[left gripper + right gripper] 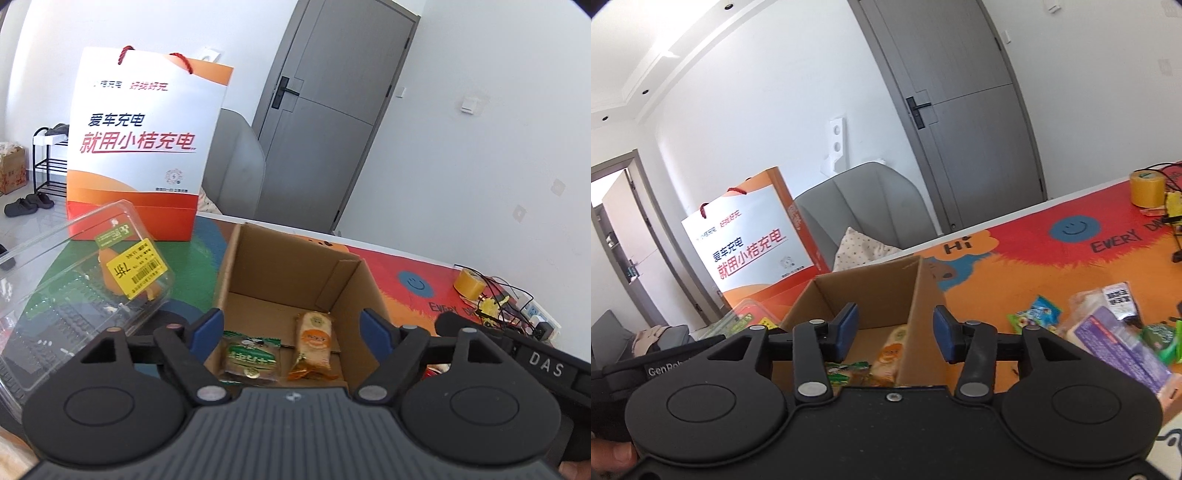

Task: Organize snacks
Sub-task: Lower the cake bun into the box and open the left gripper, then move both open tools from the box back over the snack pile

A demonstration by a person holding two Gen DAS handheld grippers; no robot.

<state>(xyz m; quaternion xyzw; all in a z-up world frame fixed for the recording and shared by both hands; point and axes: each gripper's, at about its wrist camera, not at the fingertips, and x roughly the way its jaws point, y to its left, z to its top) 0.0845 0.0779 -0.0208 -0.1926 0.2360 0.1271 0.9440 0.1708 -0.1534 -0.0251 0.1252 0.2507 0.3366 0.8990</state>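
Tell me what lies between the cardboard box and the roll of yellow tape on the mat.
Nothing stands there. In the right wrist view, only bare printed mat lies between the cardboard box and the yellow tape roll; the loose snack packets sit nearer the camera.

Home living room, grey sofa (pixel 864 199), shoe rack (pixel 50 162), slippers (pixel 27 205) on floor, grey door (pixel 325 110)

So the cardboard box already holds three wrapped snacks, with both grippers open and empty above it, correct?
Not three: the left wrist view shows two in the cardboard box, a green snack and an orange snack. The left gripper and right gripper are indeed open and empty.
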